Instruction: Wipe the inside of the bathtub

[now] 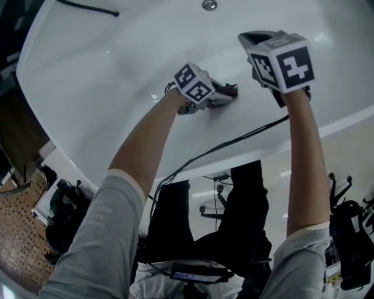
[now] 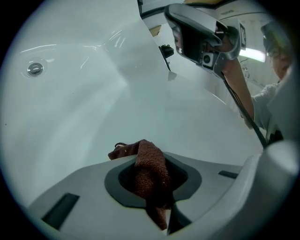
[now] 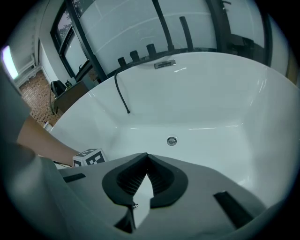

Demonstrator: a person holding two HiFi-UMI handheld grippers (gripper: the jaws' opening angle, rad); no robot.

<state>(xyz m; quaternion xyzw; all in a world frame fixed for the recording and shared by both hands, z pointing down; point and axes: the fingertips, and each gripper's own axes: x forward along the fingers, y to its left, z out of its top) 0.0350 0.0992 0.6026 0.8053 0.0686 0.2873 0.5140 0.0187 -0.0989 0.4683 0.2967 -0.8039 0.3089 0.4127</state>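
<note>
The white bathtub fills the head view. My left gripper is low against the near inner wall, shut on a brown cloth. In the left gripper view the cloth bunches between the jaws of the left gripper and touches the tub wall. My right gripper hovers just to the right over the tub, jaws shut and empty. The right gripper in its own view faces the tub floor and the drain.
The drain sits at the tub's far end. A black hose hangs down the far wall below the tap fittings. A black cable crosses the near rim. Outside the rim stand a dark stool and bags.
</note>
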